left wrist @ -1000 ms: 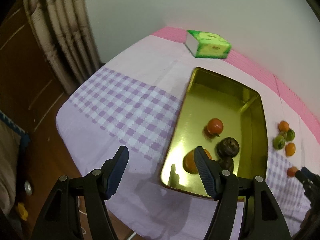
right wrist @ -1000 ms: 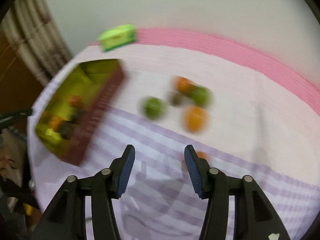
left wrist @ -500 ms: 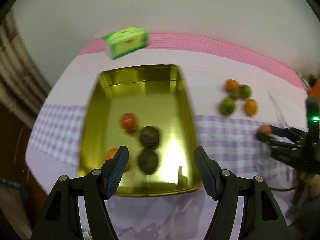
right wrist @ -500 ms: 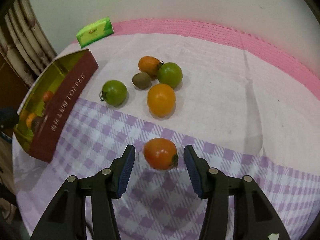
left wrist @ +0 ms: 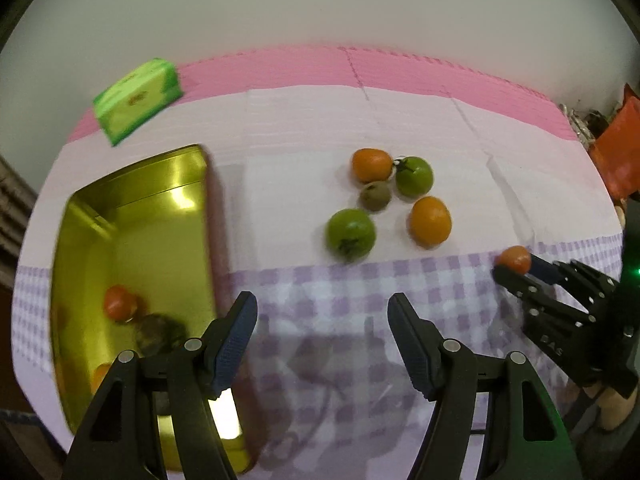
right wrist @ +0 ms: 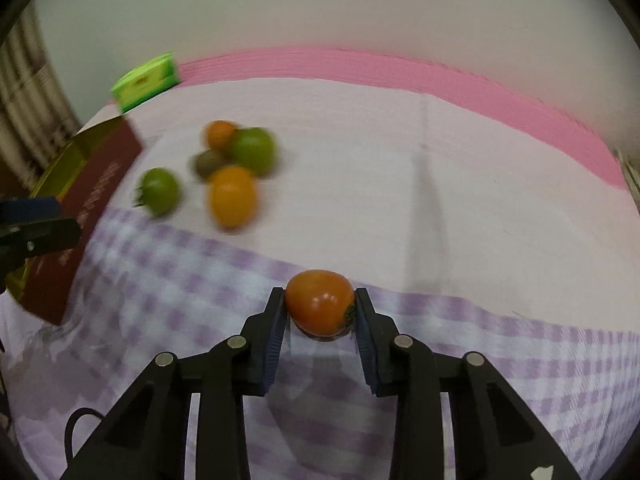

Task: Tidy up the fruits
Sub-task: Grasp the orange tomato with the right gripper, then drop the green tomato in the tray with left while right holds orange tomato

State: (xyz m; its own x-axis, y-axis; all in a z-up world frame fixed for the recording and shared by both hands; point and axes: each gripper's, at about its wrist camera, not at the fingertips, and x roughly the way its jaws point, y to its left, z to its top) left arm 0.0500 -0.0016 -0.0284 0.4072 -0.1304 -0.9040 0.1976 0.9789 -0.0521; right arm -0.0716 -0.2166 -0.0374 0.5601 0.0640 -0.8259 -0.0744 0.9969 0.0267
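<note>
Left wrist view: the left hand-held gripper (left wrist: 322, 320) hangs over the purple-checked part of the tablecloth (left wrist: 304, 128) with its jaws well apart and nothing between them. To its left a gold tin tray (left wrist: 160, 216) sits on the tabletop; inside it lie a red tomato (left wrist: 119, 302), a dark round fruit (left wrist: 154, 334) just beside it, and something orange near the tray's near wall, too blurred to name. Beyond the gripper, on the pale part of the cloth, five fruits cluster close together: an orange fruit (left wrist: 371, 165) and a green tomato (left wrist: 414, 176) at the back, a small brown kiwi (left wrist: 375, 196) between them, a larger green tomato (left wrist: 351, 234) in front on the left, and an orange fruit (left wrist: 430, 221) on the right. A green tissue box (left wrist: 136, 100) lies at the far left edge. At the right edge the right hand-held gripper (left wrist: 514, 266) holds an orange-red tomato (left wrist: 515, 259) at its tips.

Right wrist view: the right hand-held gripper's jaws have just been closing and both pads now press on the orange-red tomato, which sits on the checked cloth. The five-fruit cluster lies well beyond it to the left, blurred. The tray's maroon outer wall shows at the left, with the left gripper's finger in front of it.
</note>
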